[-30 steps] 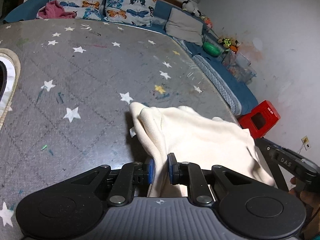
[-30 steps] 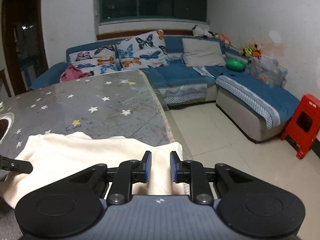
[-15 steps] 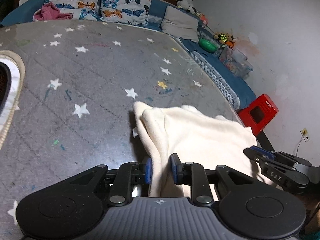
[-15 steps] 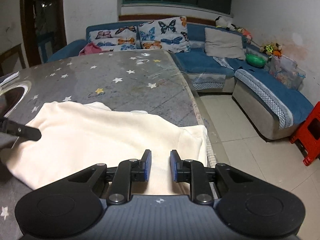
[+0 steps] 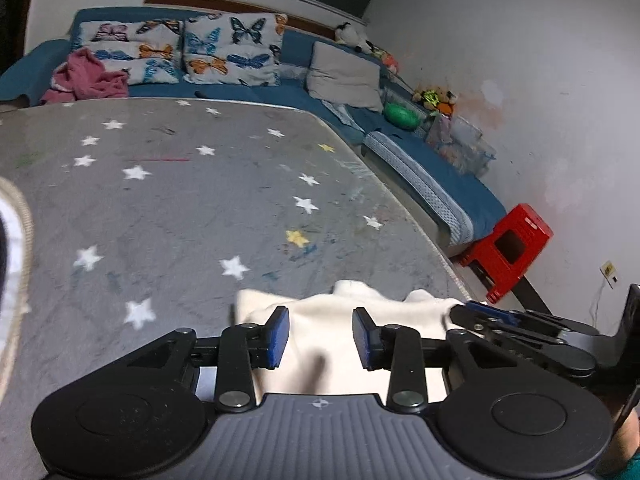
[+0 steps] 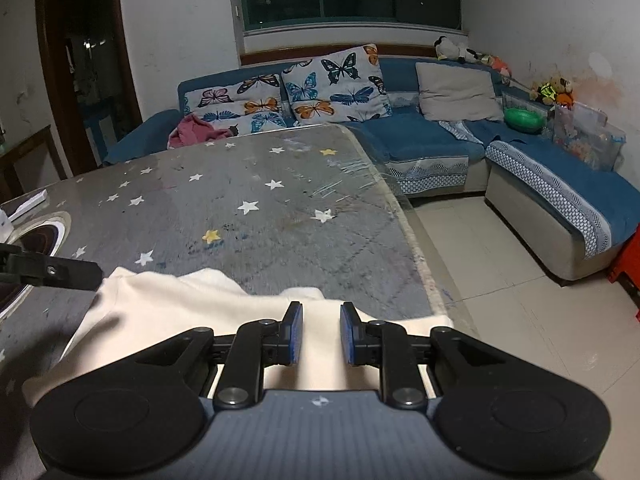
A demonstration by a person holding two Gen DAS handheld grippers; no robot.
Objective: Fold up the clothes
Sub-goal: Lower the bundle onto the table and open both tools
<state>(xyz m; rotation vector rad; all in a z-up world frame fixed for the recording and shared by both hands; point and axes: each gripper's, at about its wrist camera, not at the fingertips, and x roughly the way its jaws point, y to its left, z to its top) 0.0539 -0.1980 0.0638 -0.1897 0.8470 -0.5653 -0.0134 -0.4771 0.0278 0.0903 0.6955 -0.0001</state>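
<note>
I see a grey star-print tabletop (image 6: 256, 220), blue corner sofa (image 6: 420, 140) beyond it, butterfly cushions (image 6: 332, 80), pink cloth (image 6: 196, 130) far left, green bowl (image 6: 524, 119) and red stool (image 5: 508, 250) right.

The cloth (image 6: 168, 312) lies on the near part of the tabletop (image 6: 256, 208), close to its right edge, under both hand-held grippers: the left hand-held gripper (image 5: 320, 334) over its left part, the right hand-held gripper (image 6: 320, 330) over its right part. Behind the tabletop stands a sofa (image 6: 424, 140) with pillows (image 6: 336, 80), and it continues along the right wall. A stool (image 5: 508, 248) stands on the floor to the right of the tabletop.
</note>
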